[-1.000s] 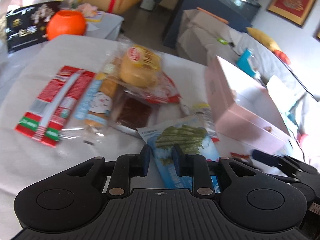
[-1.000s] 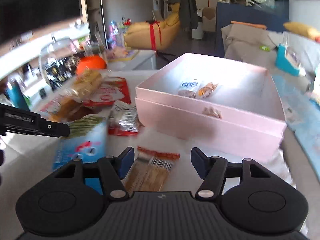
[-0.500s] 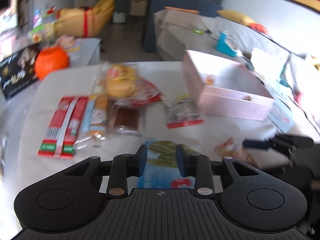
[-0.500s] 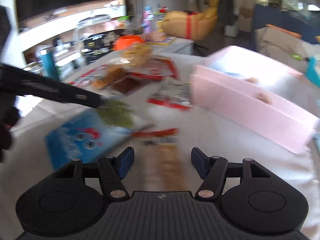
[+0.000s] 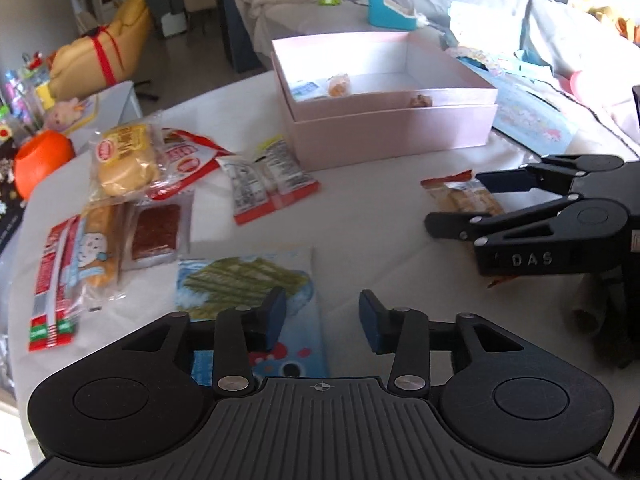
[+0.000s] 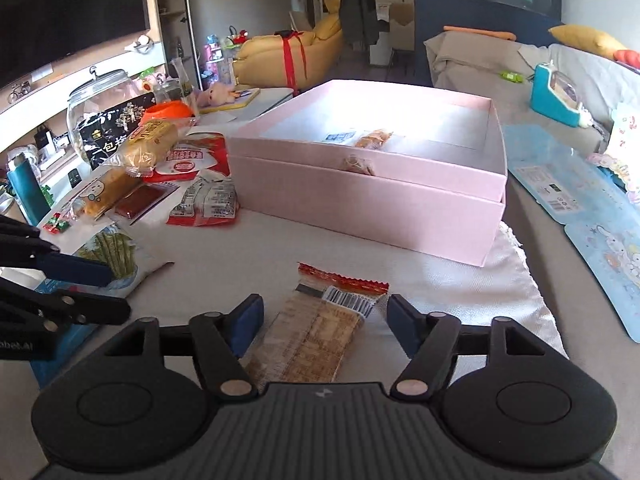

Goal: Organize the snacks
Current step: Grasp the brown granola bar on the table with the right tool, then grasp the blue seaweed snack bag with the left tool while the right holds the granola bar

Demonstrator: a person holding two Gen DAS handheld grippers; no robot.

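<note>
Cracker packet (image 6: 316,332) flat on table between opening jaws of right hand-held gripper (image 6: 322,326), pads untouched.

My right tongs (image 6: 322,326) hide the near end of the cracker packet (image 6: 316,332). My left tongs (image 5: 320,320) cover part of the blue snack bag (image 5: 248,284). The small wrapped bits inside the pink box (image 5: 384,128) are too small to identify.

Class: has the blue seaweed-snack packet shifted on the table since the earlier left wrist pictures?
Cannot tell: the blue packet keeps its place beside the brown snack, while the view itself swung.
</note>
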